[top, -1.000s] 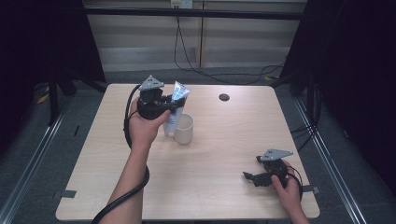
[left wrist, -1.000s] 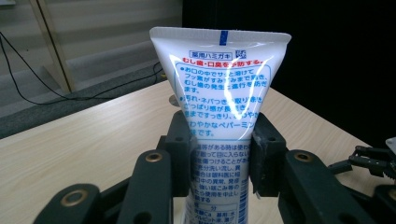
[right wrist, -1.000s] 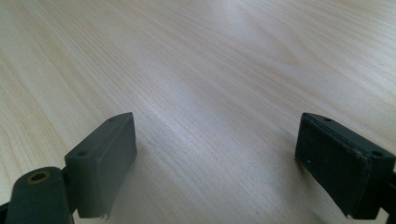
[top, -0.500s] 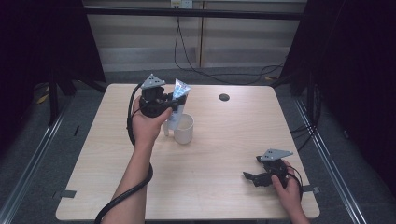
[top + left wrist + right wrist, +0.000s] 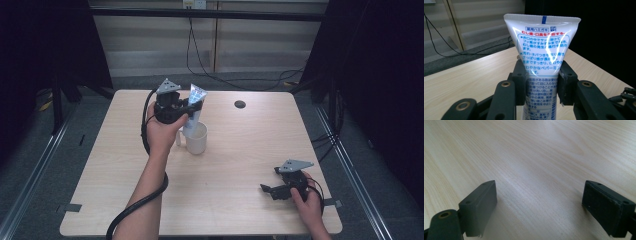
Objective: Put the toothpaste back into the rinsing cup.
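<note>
A white toothpaste tube (image 5: 541, 50) with blue and red print stands upright, crimped end up, and my left gripper (image 5: 541, 77) is shut on its middle. From above, the left gripper (image 5: 190, 107) holds the tube (image 5: 196, 96) over a white mug (image 5: 197, 142) near the table's middle. The tube's lower end reaches down to the mug's mouth; I cannot tell whether it touches. My right gripper (image 5: 267, 190) rests low at the front right of the table. Its jaws (image 5: 539, 205) stand wide open over bare wood.
The light wooden table (image 5: 250, 150) has a small black round disc (image 5: 240, 104) near its far edge. Black cables (image 5: 200, 55) lie on the floor behind the table. Dark curtains stand on both sides.
The left gripper with the tube has shifted very slightly to the right. The right gripper and the mug have stayed still.
</note>
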`<state>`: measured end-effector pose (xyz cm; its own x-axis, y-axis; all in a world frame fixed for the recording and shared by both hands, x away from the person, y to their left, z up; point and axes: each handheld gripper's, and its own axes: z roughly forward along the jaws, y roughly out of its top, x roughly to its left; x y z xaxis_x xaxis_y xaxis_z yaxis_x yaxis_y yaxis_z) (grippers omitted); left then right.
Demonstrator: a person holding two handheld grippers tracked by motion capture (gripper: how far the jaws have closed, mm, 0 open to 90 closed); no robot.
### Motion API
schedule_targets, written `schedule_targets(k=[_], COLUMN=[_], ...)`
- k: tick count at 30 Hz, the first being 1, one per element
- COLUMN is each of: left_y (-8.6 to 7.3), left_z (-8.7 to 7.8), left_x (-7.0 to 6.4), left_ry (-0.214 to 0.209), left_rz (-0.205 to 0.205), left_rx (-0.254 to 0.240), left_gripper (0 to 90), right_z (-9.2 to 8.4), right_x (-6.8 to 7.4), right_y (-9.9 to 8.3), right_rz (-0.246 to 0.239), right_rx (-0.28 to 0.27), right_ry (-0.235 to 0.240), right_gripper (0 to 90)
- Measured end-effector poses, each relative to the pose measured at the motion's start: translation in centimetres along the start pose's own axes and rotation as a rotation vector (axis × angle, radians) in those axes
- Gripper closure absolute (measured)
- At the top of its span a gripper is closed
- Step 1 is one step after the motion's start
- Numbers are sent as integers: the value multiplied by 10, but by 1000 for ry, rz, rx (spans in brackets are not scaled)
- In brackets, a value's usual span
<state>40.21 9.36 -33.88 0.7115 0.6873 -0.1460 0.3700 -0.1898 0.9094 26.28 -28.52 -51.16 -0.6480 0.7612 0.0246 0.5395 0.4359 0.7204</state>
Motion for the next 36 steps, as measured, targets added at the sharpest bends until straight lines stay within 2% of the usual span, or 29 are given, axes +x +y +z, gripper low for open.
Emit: schedule_targets(k=[19, 29, 36], left_y=[-2, -3, -4], left_z=[10, 17, 19], left_x=[9, 10, 11], left_ry=[27, 37, 49], left_rz=[-25, -28, -14], left_rx=[-8, -8, -6], left_gripper=[649, 647, 647], right_z=[0, 0, 0], right_x=[0, 0, 0], right_y=[0, 0, 0], right_rz=[0, -1, 0], right_rx=[0, -1, 0], right_ry=[0, 0, 0], right_gripper=[121, 121, 121])
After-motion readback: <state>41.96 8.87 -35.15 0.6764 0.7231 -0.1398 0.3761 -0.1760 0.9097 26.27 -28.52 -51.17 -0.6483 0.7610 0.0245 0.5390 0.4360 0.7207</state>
